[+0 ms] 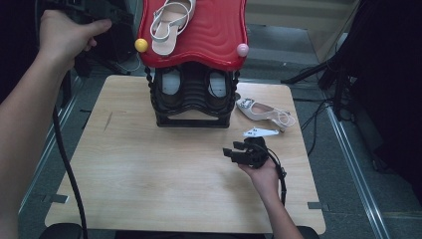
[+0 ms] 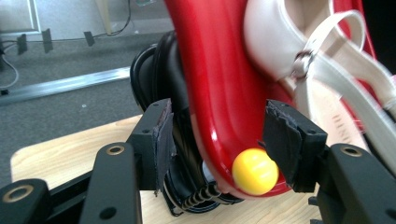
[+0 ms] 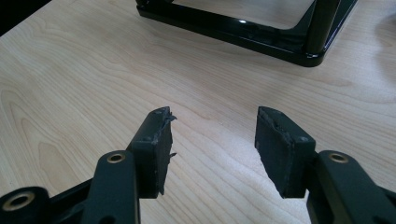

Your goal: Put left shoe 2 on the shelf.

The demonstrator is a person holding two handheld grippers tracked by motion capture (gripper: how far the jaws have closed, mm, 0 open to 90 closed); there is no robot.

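A: Left gripper view, item one?
B: Left gripper (image 2: 217,140), jaws apart around red shelf (image 2: 219,84) edge, yellow knob (image 2: 255,171) between, white sandal (image 2: 299,70) on top.
A: Right gripper (image 3: 212,140)?
B: Jaws apart, nothing held, over wooden table (image 3: 93,70)

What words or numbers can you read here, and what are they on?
None can be read for sure.
Insole of the white sandal on the red shelf: faint printed letters, too blurred to read.
White shoe on the table: no writing can be made out.
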